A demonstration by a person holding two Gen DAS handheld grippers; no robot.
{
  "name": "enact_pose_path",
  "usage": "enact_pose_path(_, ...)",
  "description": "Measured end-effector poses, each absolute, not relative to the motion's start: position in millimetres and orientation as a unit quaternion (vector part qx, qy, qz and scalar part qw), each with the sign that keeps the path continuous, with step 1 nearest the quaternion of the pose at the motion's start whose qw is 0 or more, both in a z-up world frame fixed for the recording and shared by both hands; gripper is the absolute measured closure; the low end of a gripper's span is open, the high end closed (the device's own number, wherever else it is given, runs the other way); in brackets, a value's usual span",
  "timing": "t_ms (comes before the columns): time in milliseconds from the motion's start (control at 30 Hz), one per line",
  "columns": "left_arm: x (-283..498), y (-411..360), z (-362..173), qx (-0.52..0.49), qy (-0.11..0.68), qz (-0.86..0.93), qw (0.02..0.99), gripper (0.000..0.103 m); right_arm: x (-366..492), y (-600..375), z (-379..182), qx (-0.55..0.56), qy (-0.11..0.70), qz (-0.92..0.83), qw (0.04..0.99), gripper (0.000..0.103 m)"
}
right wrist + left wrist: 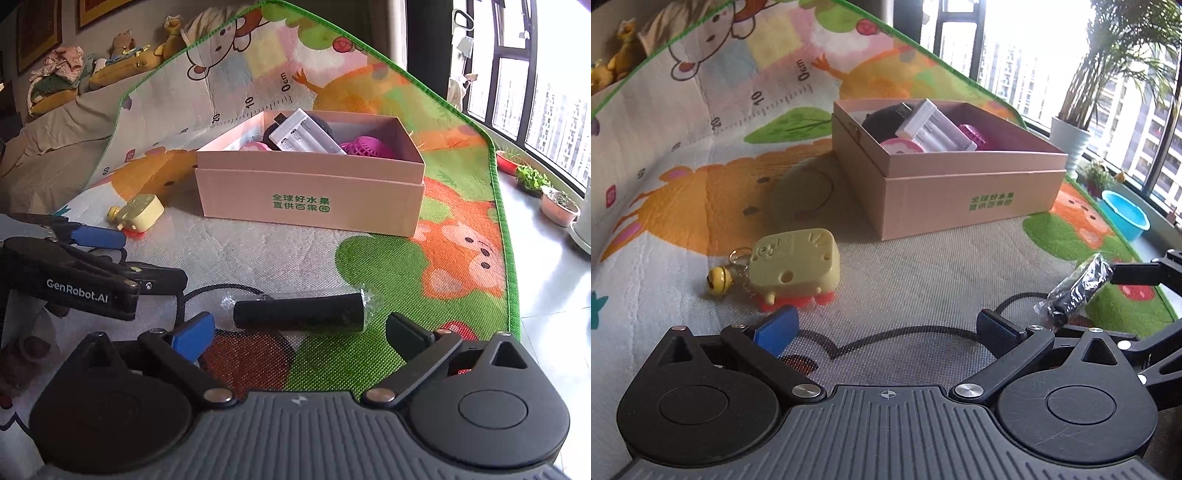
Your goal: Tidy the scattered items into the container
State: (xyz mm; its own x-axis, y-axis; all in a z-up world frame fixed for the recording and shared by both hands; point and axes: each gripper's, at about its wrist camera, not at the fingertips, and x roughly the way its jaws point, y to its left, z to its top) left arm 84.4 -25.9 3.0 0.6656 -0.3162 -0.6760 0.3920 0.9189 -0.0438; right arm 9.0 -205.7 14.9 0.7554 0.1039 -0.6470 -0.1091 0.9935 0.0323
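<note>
Both grippers tilt downward over the play mat (388,258). The right gripper (301,334) has its fingers released wide, the wrapped black cylinder (299,312) lying just beyond them, untouched. The left gripper (886,328) is likewise spread, empty, near the yellow toy (796,264). The cardboard box (310,192) stands farther off, with bare mat between.

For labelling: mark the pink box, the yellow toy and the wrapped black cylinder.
pink box (310,195), right wrist view, front wall.
yellow toy (796,260), left wrist view, top face.
wrapped black cylinder (297,315), right wrist view, middle of its body.
</note>
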Motion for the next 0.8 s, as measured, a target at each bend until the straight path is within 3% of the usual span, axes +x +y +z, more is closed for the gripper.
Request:
enact_pose_path(467,95,22,21,-0.027,0.300,-0.104,0.948,0.002,13,-206,12,-0.002,0.356,0.055,0.933,0.003)
enact_pose_path(500,99,25,21,-0.027,0.302,-0.102,0.947,0.004,13,-206,12,-0.002,0.356,0.055,0.933,0.003)
enact_pose_path(567,104,27,19,-0.023,0.304,-0.112,0.946,0.028,13,-206,12,-0.003,0.356,0.054,0.933,0.003)
enact_pose_path(633,106,26,19,-0.018,0.297,-0.124,0.947,0.027,13,-205,12,-0.004,0.357,0.054,0.933,0.003)
enact_pose_path(733,108,21,16,-0.013,0.296,-0.144,0.944,0.015,14,-205,11,-0.006,0.357,0.053,0.932,0.003)
enact_pose_path(800,110,18,14,-0.007,0.298,-0.140,0.944,0.012,13,-205,12,-0.006,0.357,0.053,0.933,0.003)
